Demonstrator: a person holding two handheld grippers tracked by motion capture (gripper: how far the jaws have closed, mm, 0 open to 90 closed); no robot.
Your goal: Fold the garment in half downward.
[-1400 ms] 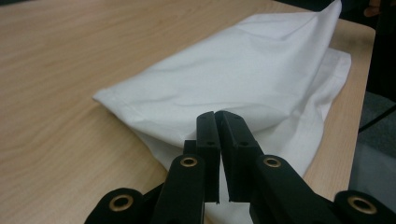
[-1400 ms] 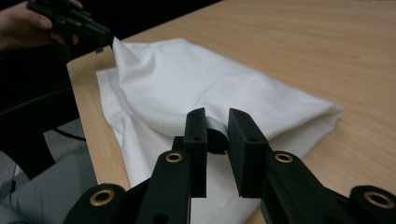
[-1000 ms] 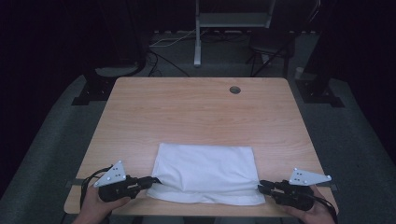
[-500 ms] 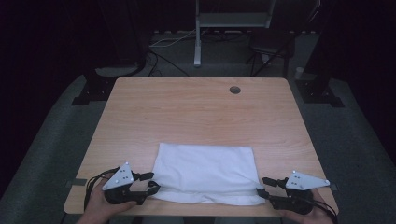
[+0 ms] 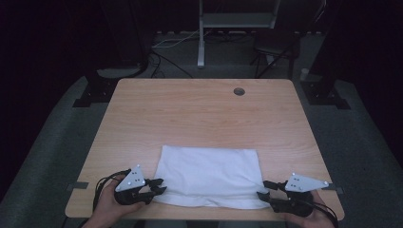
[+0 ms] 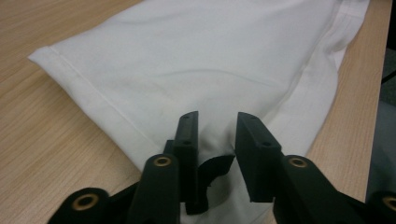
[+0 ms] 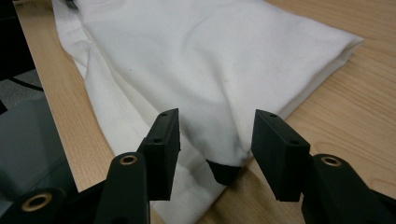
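White folded cloth (image 5: 209, 175) is lying along the near edge of the wooden table (image 5: 199, 114), a gripper at each near corner. The left gripper (image 6: 215, 140) is standing with jaws apart over the left corner; the right gripper (image 7: 212, 140) is straddling the right corner, jaws also apart. The risk I am seeing: either one may be closing on only the top layer, so the fold would slip open.

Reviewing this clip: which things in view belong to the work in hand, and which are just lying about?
In hand:
white folded cloth
left gripper, open at the cloth's near-left corner
right gripper, open at its near-right corner
table, bearing the cloth

Lying about:
cable hole in the table
cables on the floor beyond
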